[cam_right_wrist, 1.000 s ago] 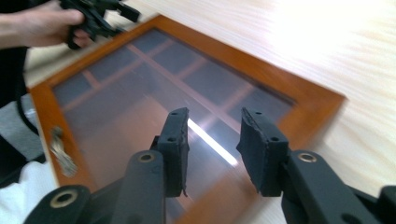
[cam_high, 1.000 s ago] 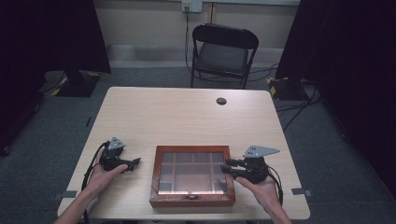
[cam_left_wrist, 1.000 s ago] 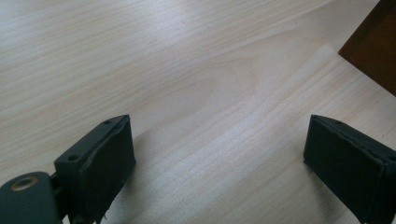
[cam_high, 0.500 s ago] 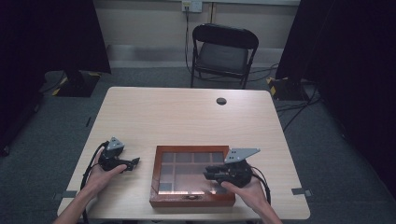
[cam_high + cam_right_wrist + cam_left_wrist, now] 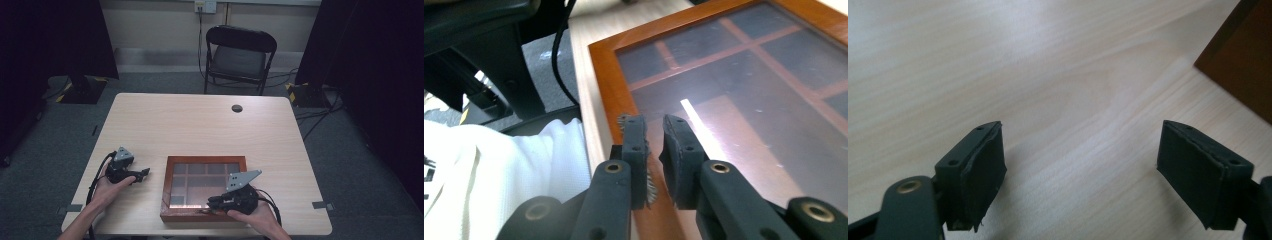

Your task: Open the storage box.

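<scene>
One box [image 5: 204,188] with a glass lid sits low centre on the pale worktop [image 5: 200,125], one black chair [image 5: 240,55] beyond on grey carpet. Right gripper [image 5: 214,202] has slid left over the box's near edge (jaws just closed, nearly together, empty). Left gripper [image 5: 143,173], lower left, narrowing but apart.

The right tongs [image 5: 214,202] have shifted left from the box's [image 5: 203,216] right edge to its near rim, and their jaws have closed with nothing between them. The left tongs [image 5: 144,173] have been closing, still apart.
</scene>
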The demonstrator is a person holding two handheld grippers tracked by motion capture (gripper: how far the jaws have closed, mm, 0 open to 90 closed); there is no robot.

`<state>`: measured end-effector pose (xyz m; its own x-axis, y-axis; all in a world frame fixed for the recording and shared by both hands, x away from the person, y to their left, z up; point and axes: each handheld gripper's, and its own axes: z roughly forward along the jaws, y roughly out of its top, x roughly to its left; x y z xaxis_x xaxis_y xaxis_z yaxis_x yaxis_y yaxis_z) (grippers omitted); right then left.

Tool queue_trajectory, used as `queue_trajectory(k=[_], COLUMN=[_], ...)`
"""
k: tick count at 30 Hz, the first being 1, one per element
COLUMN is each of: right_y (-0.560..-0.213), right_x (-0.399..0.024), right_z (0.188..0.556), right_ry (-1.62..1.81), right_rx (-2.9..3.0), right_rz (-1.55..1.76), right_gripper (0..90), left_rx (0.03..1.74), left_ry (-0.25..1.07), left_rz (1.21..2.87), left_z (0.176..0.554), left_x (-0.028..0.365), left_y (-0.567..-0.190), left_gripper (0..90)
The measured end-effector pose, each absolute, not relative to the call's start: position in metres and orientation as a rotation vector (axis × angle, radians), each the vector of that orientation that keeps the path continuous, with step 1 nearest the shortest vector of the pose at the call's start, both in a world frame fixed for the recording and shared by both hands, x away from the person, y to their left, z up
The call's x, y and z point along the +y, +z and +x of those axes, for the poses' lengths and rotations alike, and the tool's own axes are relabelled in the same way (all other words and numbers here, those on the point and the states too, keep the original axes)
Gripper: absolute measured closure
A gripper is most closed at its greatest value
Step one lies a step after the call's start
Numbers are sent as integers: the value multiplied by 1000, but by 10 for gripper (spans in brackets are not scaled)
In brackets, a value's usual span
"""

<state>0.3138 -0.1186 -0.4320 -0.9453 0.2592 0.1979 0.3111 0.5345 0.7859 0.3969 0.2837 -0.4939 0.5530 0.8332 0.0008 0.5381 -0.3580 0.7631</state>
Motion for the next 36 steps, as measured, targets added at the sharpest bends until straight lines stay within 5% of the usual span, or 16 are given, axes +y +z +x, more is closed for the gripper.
queue_trajectory(k=[36], right_y=[-438], right_x=[-106], right_z=[315], right_ry=[-1345], right_rx=[-2711], right_rz=[-392], right_gripper=[827], left_rx=[919], left_ry=[405], left_rz=[1996], left_z=[380], left_x=[267], left_y=[-468], left_gripper=[188])
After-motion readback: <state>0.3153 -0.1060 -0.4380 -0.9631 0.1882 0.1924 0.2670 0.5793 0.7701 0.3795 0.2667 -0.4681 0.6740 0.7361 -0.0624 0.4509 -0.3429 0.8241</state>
